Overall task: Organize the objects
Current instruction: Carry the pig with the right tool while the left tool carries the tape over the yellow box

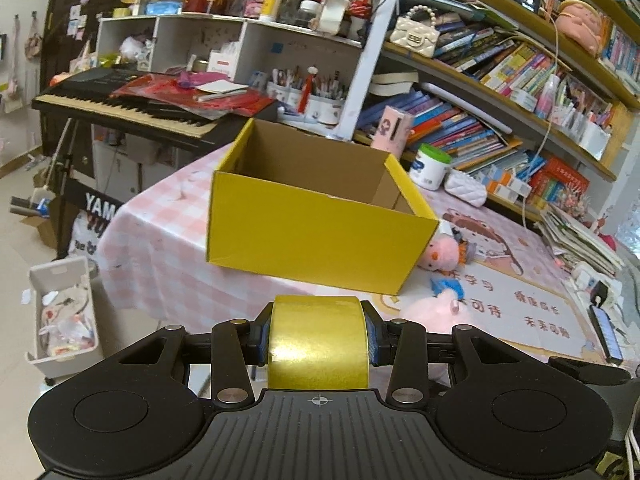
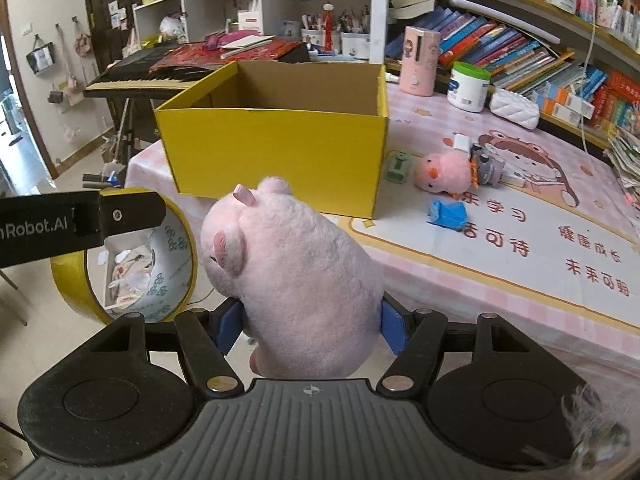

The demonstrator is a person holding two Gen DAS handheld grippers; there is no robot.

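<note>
From the left wrist camera, the left gripper (image 1: 319,338) is squeezed tight on a yellow tape roll (image 1: 318,340). The roll sits between the two blue pads, with its round yellow band facing the camera. Straight ahead and a bit higher is the yellow box (image 1: 316,236). It stands on the table (image 1: 160,248) near the table's left edge, with its open top up. The box's long side runs left to right across the view. I think the tape only has to go forward and up over the near wall, then drop in. Part of a white word, "YAM", shows on the keyboard stand (image 1: 98,206) past the table's left edge. The mat (image 1: 520,300) on the table has pink Chinese writing, but it is too bent for me to read well.

From the right wrist camera, the right gripper (image 2: 312,324) is closed on a pink plush pig (image 2: 296,280). The pig sits upright, with its ears to the left. The yellow box (image 2: 276,160) is ahead and a little to the left, at the table's near left corner. Both grippers look about as near to the box, so I cannot tell which is nearer. The left gripper's finger (image 2: 80,222) pokes in from the left, and on it I can read "Robot.AI". The tape roll (image 2: 124,256) hangs off the table's near edge, with its hole facing this camera. A small pink plush chick (image 2: 442,172), a blue thing (image 2: 448,212) and a green thing (image 2: 398,166) lie on the table right of the box.
</note>
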